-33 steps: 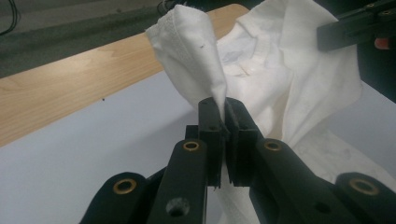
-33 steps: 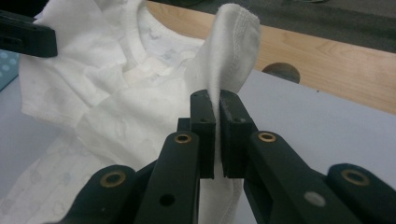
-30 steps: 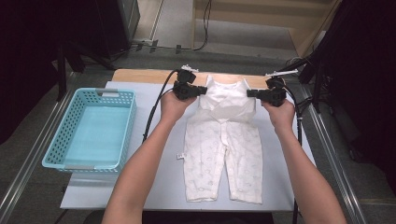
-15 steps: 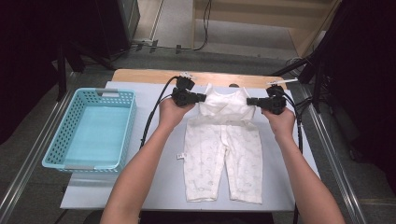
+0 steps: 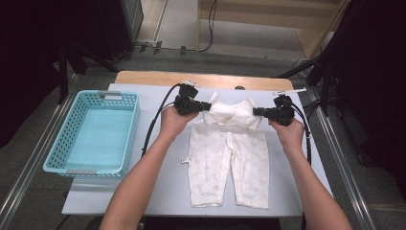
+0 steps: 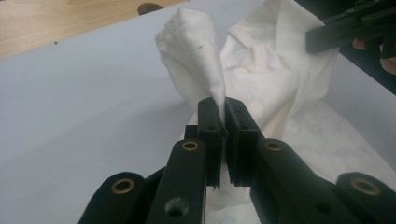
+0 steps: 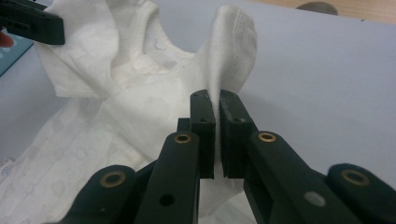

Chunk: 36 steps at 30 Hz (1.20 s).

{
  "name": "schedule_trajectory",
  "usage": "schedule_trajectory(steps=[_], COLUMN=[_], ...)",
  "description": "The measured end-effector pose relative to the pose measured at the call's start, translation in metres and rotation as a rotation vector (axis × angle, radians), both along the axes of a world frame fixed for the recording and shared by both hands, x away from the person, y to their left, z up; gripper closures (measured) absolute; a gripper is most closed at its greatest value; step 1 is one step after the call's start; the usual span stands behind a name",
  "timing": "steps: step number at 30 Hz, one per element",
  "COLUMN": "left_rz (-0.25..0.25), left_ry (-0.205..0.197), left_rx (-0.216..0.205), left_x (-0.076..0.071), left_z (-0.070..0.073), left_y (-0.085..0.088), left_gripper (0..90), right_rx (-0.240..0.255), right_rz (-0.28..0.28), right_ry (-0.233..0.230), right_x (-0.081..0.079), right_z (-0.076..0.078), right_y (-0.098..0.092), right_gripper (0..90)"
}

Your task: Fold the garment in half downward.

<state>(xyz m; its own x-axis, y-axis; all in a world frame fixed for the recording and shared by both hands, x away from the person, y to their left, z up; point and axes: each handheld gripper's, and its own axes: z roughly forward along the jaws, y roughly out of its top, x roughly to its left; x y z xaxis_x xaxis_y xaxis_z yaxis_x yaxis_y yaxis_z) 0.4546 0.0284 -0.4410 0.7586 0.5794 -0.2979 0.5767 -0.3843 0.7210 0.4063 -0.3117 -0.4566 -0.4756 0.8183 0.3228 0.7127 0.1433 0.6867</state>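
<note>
Here, romper (image 5: pixel 229 143) top folded, pinched each side: left gripper (image 5: pixel 207 106) and right gripper (image 5: pixel 256 112) clamped tight on cloth.

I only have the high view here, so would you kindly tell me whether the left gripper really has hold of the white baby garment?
Observer: Yes. In the left gripper view, the left gripper is shut on a fold of the white baby garment, with cloth pinched between its fingers.
Operator: Thank you. And the right one?
Observer: The same. In its own view, the right gripper clamps a stitched hem edge that stands up above its fingers.
Operator: Is the upper part lying flat?
Observer: No. Between the two grips the cloth is bunched and raised off the white table sheet.
</note>
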Motion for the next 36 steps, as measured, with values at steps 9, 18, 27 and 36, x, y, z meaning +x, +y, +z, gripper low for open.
schedule_trajectory(steps=[9,18,27,36], left_rz=[-0.015,-0.038,-0.056,-0.062], left_ry=[0.0,0.02,0.035,0.033], left_rx=[0.024,0.032,-0.002,-0.014], left_x=[-0.01,-0.022,-0.036,-0.05], left_z=[-0.007,-0.018,-0.025,-0.022], left_y=[0.004,0.01,0.016,0.019], left_gripper=[86.1,86.2,86.2,86.2], right_rx=[0.011,0.0,-0.008,-0.013], right_rz=[0.023,0.053,0.073,0.102], right_ry=[0.007,0.026,0.022,0.029], right_x=[-0.011,-0.023,-0.038,-0.051], right_z=[-0.007,-0.01,-0.008,-0.01], right_y=[0.0,0.002,0.005,0.005], right_gripper=[83.1,82.9,82.7,82.6])
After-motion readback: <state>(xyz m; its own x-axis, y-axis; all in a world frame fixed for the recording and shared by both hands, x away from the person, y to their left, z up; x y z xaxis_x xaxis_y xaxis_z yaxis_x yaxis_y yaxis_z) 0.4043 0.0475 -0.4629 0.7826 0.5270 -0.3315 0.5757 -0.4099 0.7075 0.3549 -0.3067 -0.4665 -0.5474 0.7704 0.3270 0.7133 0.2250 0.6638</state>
